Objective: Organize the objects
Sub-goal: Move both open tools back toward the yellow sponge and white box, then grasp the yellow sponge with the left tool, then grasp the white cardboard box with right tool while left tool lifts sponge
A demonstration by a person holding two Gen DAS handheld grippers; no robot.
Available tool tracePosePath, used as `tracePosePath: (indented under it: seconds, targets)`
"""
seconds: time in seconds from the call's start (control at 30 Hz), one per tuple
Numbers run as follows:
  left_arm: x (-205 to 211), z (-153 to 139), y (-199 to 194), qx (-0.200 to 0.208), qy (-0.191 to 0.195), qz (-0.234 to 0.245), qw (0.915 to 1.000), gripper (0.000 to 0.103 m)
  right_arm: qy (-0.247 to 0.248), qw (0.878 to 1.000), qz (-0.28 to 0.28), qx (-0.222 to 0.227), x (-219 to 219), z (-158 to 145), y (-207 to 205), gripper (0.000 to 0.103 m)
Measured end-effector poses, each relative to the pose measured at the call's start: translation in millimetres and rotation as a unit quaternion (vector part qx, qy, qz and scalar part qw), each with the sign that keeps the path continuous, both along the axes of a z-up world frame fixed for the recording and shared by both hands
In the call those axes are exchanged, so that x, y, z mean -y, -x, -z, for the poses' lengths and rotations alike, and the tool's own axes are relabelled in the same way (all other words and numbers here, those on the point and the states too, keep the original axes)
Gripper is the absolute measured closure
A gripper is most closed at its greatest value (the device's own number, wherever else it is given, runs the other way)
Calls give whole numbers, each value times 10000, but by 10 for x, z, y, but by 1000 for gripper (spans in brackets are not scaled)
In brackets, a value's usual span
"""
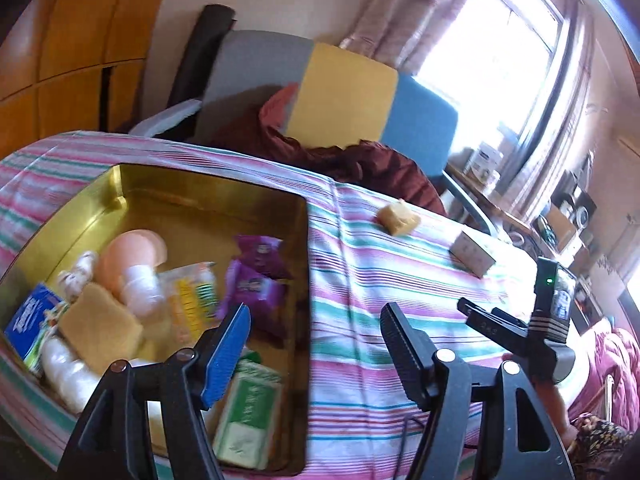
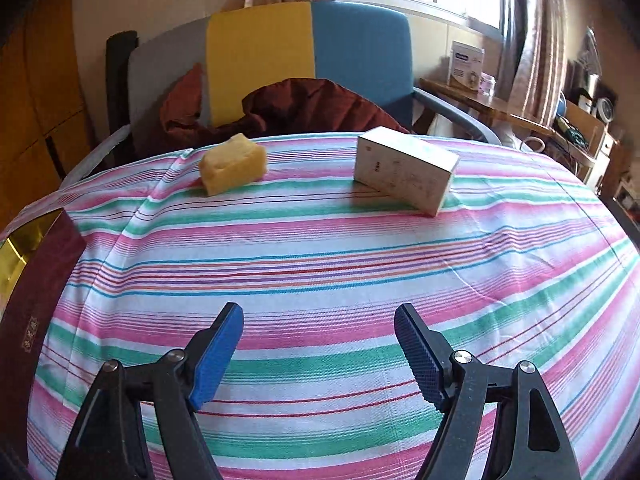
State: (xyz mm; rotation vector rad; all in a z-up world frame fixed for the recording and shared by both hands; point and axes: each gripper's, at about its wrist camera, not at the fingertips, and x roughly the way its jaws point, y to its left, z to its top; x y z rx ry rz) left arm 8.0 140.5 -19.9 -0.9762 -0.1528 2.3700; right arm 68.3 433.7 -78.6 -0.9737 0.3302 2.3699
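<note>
A gold-lined tin box (image 1: 208, 188) sits on the striped tablecloth (image 1: 380, 280) at the left. It holds purple packets (image 1: 256, 280), a yellow sponge (image 1: 100, 328), a peach bottle (image 1: 132, 256), a green packet (image 1: 248, 412) and other small items. My left gripper (image 1: 316, 344) is open and empty above the tin's right wall. My right gripper (image 2: 320, 352) is open and empty above the cloth; it also shows in the left wrist view (image 1: 500, 324). A yellow sponge block (image 2: 234, 168) and a white carton (image 2: 406, 170) lie on the cloth far ahead of it.
The tin's dark red outer wall (image 2: 36, 312) shows at the left in the right wrist view. A grey, yellow and blue chair (image 2: 300, 60) with a dark red cloth (image 2: 300, 108) stands behind the table. A cluttered wooden shelf (image 2: 520, 116) is at the right.
</note>
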Motion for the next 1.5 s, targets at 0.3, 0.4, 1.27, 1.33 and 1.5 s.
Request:
tracePosePath:
  seconds: [0.3, 0.4, 1.27, 1.33, 1.5]
  targets:
    - [-995, -126, 293, 104, 463, 1011, 9937, 30, 273, 9984, 392, -306, -123, 56, -142, 25]
    - [-1393, -68, 461, 70, 854, 1269, 9882, 30, 494, 9963, 584, -404, -216, 95, -204, 24]
    - [-2954, 646, 1728, 46, 1184, 1501, 9815, 31, 817, 9921, 629, -718, -295, 180, -294, 18]
    - [-3035, 707, 1693, 5, 1380, 1581, 9777, 36, 817, 9920, 629, -725, -294, 181, -298, 18]
    - [-3034, 686, 1730, -11, 1320, 1588, 9784, 46, 797, 9923, 632, -703, -294, 184, -293, 18]
